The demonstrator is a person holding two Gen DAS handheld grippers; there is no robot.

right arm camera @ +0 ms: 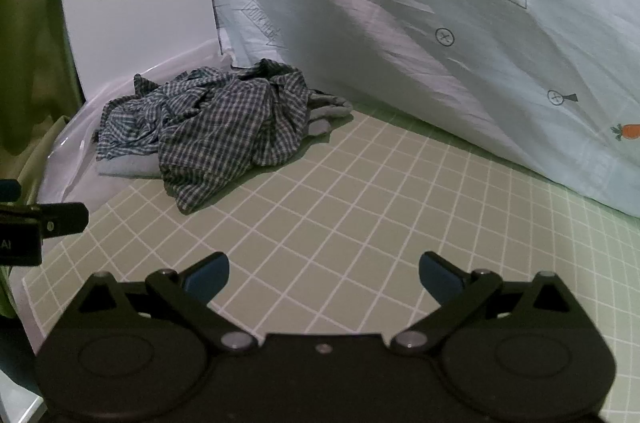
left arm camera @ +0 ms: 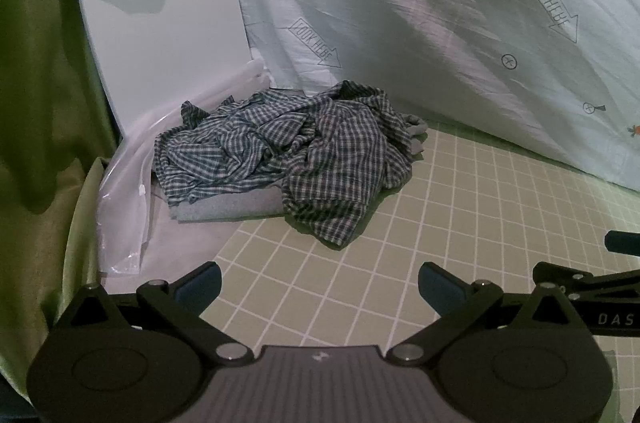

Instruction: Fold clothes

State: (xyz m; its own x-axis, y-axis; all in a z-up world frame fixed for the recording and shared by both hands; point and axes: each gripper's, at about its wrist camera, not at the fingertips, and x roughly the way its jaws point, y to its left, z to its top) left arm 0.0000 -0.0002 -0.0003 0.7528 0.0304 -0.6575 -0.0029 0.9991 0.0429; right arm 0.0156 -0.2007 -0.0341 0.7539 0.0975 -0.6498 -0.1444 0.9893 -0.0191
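Checked shirt [left arm camera: 280,151] crumpled atop grey garment [left arm camera: 228,207], ahead-left of left gripper [left arm camera: 320,287] and right gripper [right arm camera: 324,275] — both spread wide, empty. Printed sheet [left arm camera: 440,23] ahead-right; grid mat [right arm camera: 360,203] between.

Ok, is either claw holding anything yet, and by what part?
Nothing is held. The left claw and right claw are both open over the grid mat, apart from the crumpled checked shirt.

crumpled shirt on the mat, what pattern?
Dark-and-white check on the crumpled shirt, clearest in the left wrist view.
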